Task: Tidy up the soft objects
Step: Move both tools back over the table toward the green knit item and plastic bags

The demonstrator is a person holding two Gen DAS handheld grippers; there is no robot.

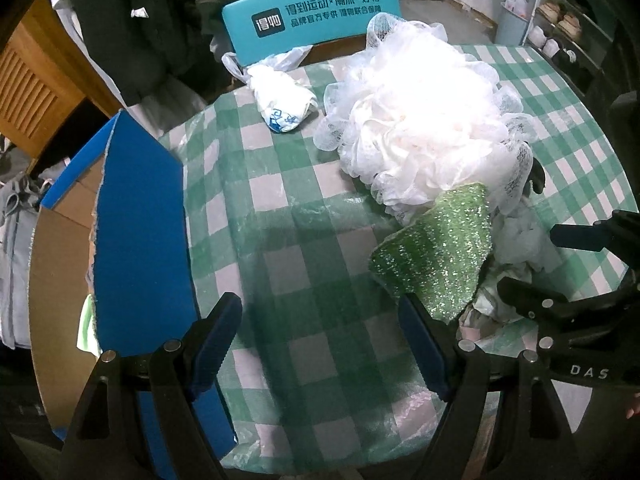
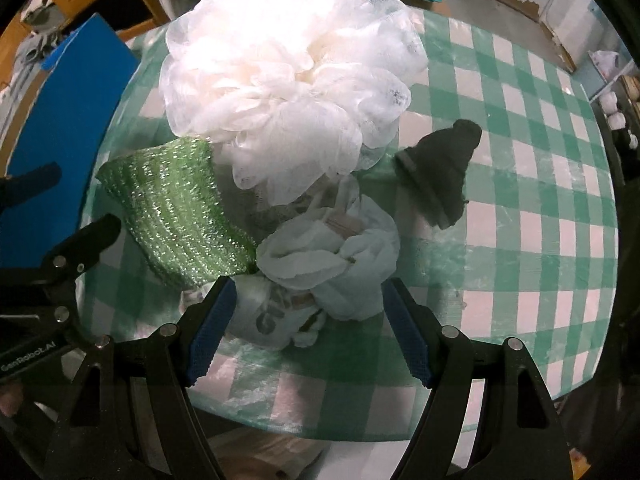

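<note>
Blue-padded jaws fill the bottom of both views, and we read both pairs as spread wide with nothing between the pads. Our right gripper [image 2: 308, 328] hangs just above a crumpled white plastic bag [image 2: 332, 264] that lies on the near side of the white mesh bath pouf [image 2: 288, 92], which we take as our landmark. Our left gripper [image 1: 320, 344] stands over bare green-checked tablecloth [image 1: 280, 208], to the pouf's near left, close to the glittery green scouring cloth [image 1: 436, 256] that leans against the pouf's near edge. A dark knitted sock or cap [image 2: 440, 168], we cannot tell which, lies just to the right of the pouf, apart from it. A second knotted white bag with blue print [image 1: 284, 100] lies to the far left of the pouf. Further left of the pouf, past the table edge, stands an open cardboard box with blue flaps [image 1: 136, 216], which we judge to be the likely place for the soft things. As far as we can see, no item has been moved there: the whole heap lies on the table, so we judge the sorting barely begun, with the crumpled bag the probable first pick.
</note>
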